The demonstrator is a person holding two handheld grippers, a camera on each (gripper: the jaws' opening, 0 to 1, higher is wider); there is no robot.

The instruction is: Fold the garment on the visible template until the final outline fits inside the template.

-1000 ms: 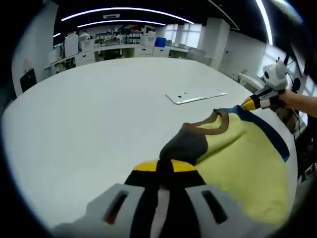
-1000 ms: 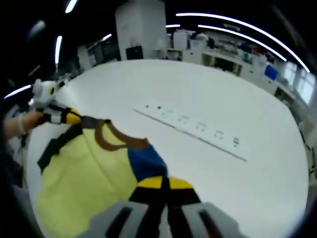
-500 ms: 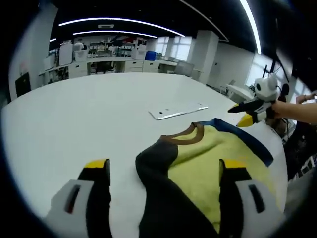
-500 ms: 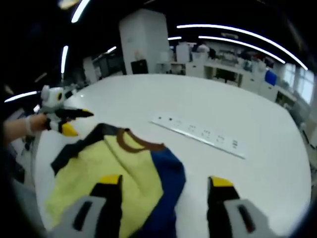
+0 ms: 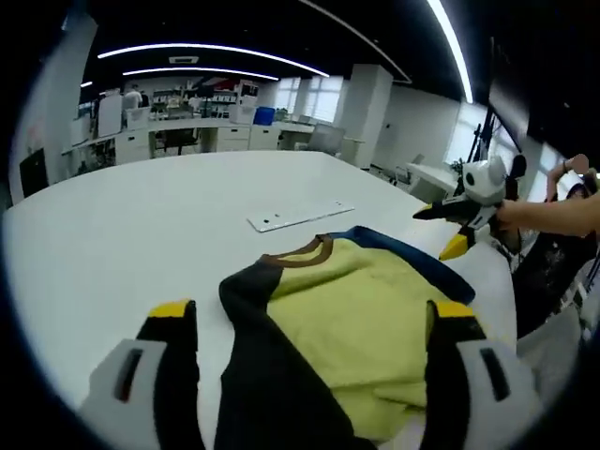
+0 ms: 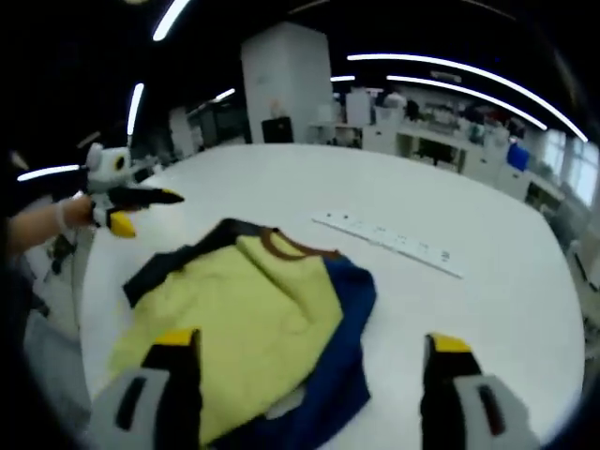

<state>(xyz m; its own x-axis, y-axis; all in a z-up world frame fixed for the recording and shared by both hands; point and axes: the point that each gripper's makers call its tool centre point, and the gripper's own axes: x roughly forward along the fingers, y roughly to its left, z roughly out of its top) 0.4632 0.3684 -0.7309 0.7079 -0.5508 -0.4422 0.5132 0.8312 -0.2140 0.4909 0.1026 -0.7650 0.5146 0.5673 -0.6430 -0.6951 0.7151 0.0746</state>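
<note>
Laboratory hall with ceiling strip lights and distant workbenches surrounds a broad white counter [image 5: 141, 216]. On it lies the garment [image 5: 347, 328], a yellow shirt with a brown collar, one dark sleeve and one blue sleeve, spread flat and loosely rumpled near the counter's edge. Just beyond the collar, apart from the cloth, lies a long white strip [image 5: 300, 217] with small dark marks.

Left gripper view: the left tongs [image 5: 314, 323] stand wide open, yellow-tipped jaws rising on either side of the garment and gripping nothing. The right tongs [image 5: 448, 230] appear at the far side, held by a person's hand [image 5: 525, 214] off the counter's edge, jaws parted and empty.

Right gripper view: the right tongs [image 6: 309, 352] are likewise spread wide, with the garment [image 6: 244, 319] between and ahead of the jaws, unheld. The left tongs [image 6: 141, 208] show beyond the shirt's dark sleeve, jaws parted, clear of the cloth, held by a hand [image 6: 42, 225]. The strip [image 6: 389, 244] lies past the blue sleeve.
</note>
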